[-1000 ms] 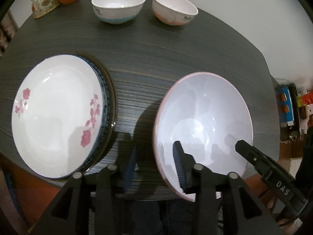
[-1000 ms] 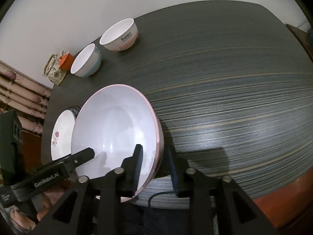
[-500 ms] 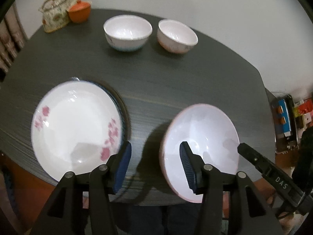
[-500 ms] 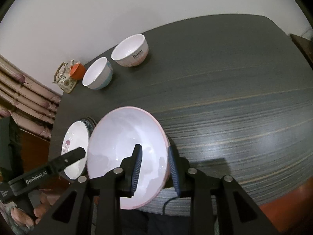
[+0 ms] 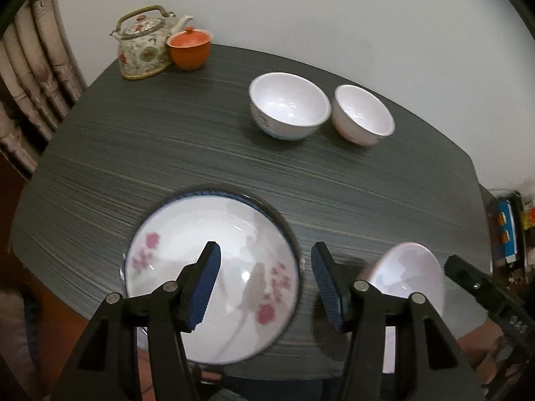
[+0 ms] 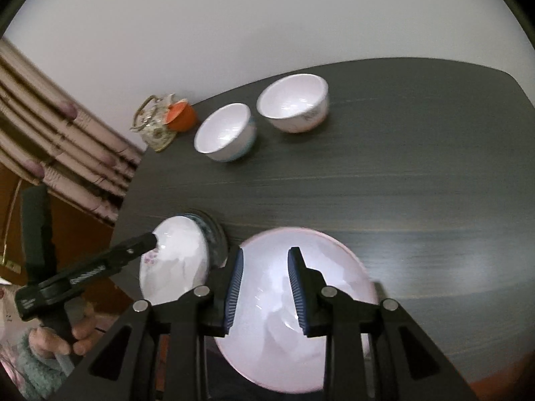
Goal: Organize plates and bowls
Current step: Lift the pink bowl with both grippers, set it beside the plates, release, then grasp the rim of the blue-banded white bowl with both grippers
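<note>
My right gripper (image 6: pixel 265 260) is shut on the near rim of a pink-rimmed white plate (image 6: pixel 327 267). In the left wrist view that plate (image 5: pixel 411 284) hangs tilted above the table's front right. My left gripper (image 5: pixel 265 260) hovers over a white plate with pink flowers (image 5: pixel 187 234); its jaws are opening and nothing is between the pads. The flower plate lies on a blue-rimmed plate (image 5: pixel 234 195). Farther back, side by side, stand a blue-based bowl (image 5: pixel 289 107) and a pink-based bowl (image 5: pixel 362 113).
A dark wood-grain table (image 5: pixel 167 140) bears everything. A patterned teapot (image 5: pixel 143 46) and an orange lidded cup (image 5: pixel 190 48) stand at its far left corner against the white wall. A hand in a fuzzy sleeve (image 6: pixel 80 330) holds the left gripper.
Both grippers rose and drew back. The left gripper let go of the pink-rimmed plate's rim, widened and swung left over the flower plate. The right gripper lifted the pink-rimmed plate off the table.
</note>
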`<action>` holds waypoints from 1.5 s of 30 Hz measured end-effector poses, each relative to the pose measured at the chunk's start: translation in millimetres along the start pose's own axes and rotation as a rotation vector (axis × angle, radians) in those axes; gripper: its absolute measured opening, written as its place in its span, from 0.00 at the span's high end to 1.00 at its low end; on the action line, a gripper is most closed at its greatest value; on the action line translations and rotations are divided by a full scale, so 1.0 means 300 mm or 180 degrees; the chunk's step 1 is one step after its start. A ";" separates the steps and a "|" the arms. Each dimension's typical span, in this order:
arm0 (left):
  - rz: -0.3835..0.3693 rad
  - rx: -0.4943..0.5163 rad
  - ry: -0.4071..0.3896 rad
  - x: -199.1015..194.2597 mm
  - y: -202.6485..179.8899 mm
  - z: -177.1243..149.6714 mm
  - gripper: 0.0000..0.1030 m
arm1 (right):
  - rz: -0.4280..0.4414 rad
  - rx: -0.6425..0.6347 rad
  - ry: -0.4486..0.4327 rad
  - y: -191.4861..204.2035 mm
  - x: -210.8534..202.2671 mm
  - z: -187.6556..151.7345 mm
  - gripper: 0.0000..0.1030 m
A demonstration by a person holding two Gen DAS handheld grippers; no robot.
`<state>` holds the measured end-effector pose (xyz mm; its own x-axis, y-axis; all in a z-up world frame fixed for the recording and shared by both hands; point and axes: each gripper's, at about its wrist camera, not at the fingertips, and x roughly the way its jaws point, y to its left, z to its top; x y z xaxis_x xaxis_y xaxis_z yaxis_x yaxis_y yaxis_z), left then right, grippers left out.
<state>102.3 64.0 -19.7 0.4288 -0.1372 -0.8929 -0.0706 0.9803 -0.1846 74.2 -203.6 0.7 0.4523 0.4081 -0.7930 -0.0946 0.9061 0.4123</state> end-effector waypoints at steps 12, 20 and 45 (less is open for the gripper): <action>0.0020 -0.0113 0.0024 0.108 0.110 0.191 0.49 | 0.0174 0.0099 0.0168 0.111 0.197 0.180 0.72; -0.0296 -0.0386 0.0100 0.230 0.152 0.395 0.49 | 0.0054 0.0307 0.0145 0.138 0.343 0.345 0.72; -0.0477 -0.0511 0.0372 0.511 0.103 0.568 0.80 | -0.0251 0.0721 0.0284 0.078 0.709 0.541 0.76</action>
<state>319.5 97.5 -92.4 0.3388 -0.3040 -0.8904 -0.1603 0.9139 -0.3730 312.1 -113.8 -85.7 0.3694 0.3544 -0.8591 0.1436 0.8916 0.4295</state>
